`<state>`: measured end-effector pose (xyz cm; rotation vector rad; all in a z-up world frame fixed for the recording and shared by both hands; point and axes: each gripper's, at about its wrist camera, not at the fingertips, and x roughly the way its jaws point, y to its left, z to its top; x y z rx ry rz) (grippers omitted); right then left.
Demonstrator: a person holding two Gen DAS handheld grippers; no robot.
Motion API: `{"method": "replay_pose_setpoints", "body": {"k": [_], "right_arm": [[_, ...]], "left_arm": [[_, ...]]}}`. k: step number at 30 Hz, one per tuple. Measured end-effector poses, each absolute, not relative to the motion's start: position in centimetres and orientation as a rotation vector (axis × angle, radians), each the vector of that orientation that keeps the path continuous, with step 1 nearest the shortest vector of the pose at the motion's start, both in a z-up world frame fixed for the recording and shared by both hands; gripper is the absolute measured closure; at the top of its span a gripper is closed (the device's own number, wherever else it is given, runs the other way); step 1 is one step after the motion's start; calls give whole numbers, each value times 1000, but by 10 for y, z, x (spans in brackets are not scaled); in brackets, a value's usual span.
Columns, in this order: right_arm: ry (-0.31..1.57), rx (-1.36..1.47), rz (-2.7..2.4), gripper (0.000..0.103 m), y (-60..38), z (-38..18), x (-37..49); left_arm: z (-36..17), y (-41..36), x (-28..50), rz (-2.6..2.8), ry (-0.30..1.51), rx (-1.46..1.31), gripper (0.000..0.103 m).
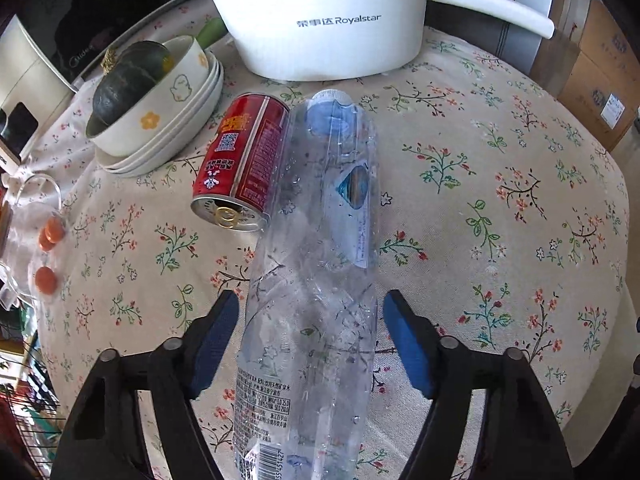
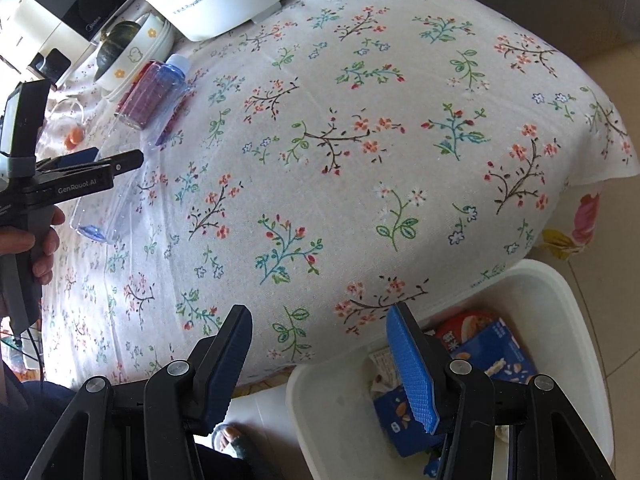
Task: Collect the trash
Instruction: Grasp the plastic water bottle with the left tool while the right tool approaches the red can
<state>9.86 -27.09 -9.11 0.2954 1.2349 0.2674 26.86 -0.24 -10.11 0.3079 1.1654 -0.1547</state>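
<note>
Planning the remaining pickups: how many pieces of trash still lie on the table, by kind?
Plastic bottle: 1
Red can: 1
Total: 2
The open left gripper has its jaws either side of the bottle.

The left tool (image 1: 312,336) hangs over a floral-clothed tabletop (image 1: 480,200) with its blue pads (image 1: 408,344) spread wide on either side of a clear plastic bottle (image 1: 320,264), neither pad touching it. The bottle lies lengthwise between the fingers, cap pointing away from the tool. Just left of the bottle's far half lies a red can (image 1: 240,160), touching it. Farther ahead and left, a stack of bowls (image 1: 160,120) holds a dark green squash (image 1: 128,80). Straight ahead stands a white Royalstar cooker (image 1: 332,20).
</note>
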Motion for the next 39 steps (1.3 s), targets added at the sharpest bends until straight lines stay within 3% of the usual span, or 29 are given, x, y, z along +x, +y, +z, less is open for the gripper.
{"method": "replay_pose_setpoints", "body": {"k": [16,23,39], "right_arm": [[1225,284,246,42,-266,-91,106],[1216,275,253,42,-256,-92,111],[1163,593,310,42,-201,-101,192]], "left_arm": [[-53,1,233,-265,1036,92,41],[-10,45,204,-251,934,-72,41],[-14,128,184,-173,942,-308,41]]}}
